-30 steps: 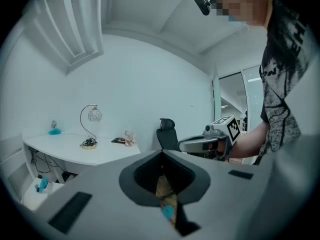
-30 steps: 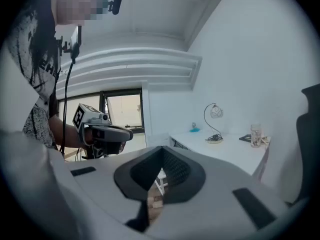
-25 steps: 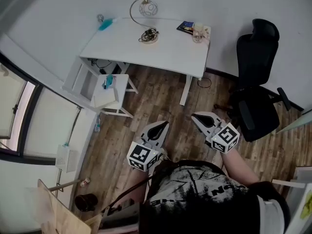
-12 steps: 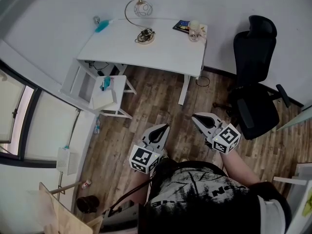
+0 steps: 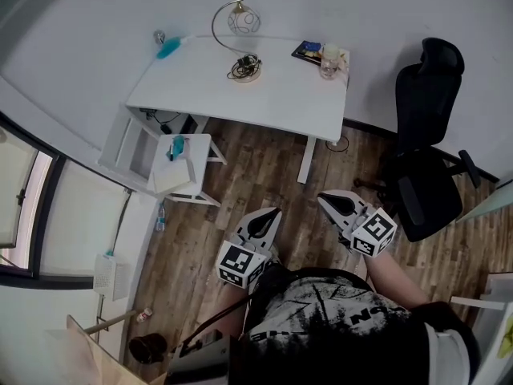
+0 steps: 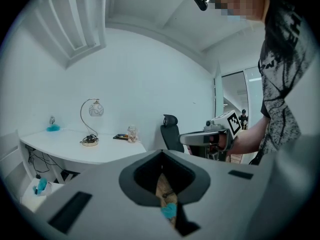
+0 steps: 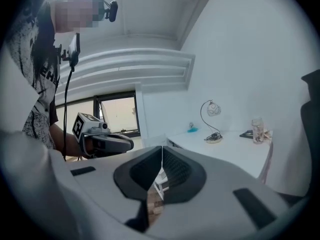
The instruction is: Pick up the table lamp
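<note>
Well short of the table lamp (image 5: 238, 38), upright on the tabletop (image 5: 280, 99), left gripper (image 5: 272, 214) (seemingly nearer) and right gripper (image 5: 326, 200) hold fingers closed, empty.

Blue object (image 5: 169, 49), back left corner of tabletop (image 5: 280, 95): too small to identify. Lamp (image 5: 244, 19) base mostly covered by coiled cord (image 5: 242, 63). Dark flat item (image 5: 307, 50), back right corner: unclear.

Bare wood floor (image 5: 264, 171) lies open up to the desk (image 5: 280, 95); stool (image 5: 171, 176) left, office chair (image 5: 425, 167) right.
</note>
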Demonstrator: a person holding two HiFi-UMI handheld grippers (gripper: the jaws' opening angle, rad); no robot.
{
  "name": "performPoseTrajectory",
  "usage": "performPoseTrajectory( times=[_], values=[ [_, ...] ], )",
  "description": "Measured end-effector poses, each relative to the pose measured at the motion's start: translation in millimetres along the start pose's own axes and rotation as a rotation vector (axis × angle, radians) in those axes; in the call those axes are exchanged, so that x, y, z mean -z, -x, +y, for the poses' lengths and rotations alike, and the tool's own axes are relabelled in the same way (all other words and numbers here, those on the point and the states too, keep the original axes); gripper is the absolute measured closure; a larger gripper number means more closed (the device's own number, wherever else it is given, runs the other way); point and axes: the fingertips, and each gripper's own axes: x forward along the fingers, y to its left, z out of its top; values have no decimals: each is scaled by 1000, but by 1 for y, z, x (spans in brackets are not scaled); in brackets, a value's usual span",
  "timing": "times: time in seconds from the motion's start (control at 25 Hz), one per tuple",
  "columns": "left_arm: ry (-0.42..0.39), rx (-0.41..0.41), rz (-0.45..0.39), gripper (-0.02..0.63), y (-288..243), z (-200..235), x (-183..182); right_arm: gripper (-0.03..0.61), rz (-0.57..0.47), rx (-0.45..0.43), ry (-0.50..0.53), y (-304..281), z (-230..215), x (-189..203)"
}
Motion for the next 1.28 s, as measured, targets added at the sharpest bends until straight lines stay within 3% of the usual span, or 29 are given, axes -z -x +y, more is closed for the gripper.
performPoseTrajectory(
  times=[0.48, 0.84, 1.28],
  values=[
    [-61, 104, 24, 598, -20, 113, -23, 558, -27, 26, -14, -116, -27, -16],
    [-79, 155, 32, 600, -20, 182, -20, 558, -58, 71, 4, -187, -36, -26],
    [3, 181, 34, 598, -37, 221, -10, 559, -15, 91, -21, -219, -61, -17]
  ],
)
